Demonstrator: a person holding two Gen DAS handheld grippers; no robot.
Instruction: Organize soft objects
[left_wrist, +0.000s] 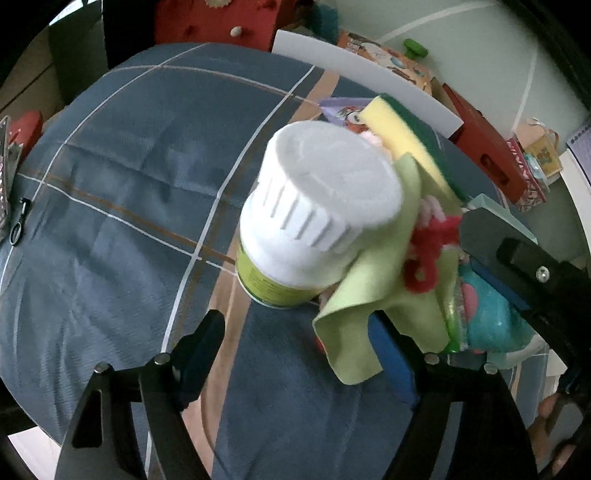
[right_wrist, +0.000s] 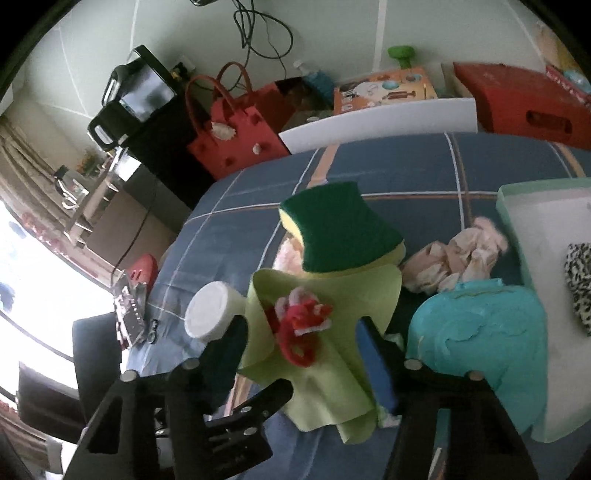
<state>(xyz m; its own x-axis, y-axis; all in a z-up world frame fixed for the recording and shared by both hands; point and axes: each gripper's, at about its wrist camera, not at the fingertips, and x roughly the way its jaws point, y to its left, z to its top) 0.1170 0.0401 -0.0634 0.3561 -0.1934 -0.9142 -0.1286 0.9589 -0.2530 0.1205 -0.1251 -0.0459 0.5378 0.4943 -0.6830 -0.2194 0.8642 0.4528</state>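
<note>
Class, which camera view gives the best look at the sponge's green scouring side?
The right wrist view: the sponge shows its green scouring face broadly. In the left wrist view it appears mostly yellow, green only along one edge.

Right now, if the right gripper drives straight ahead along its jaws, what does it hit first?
Most likely the light green cloth with the red fuzzy piece on it, lying between the open jaws of the right gripper. The sponge sits beyond. Depth is uncertain.
</note>
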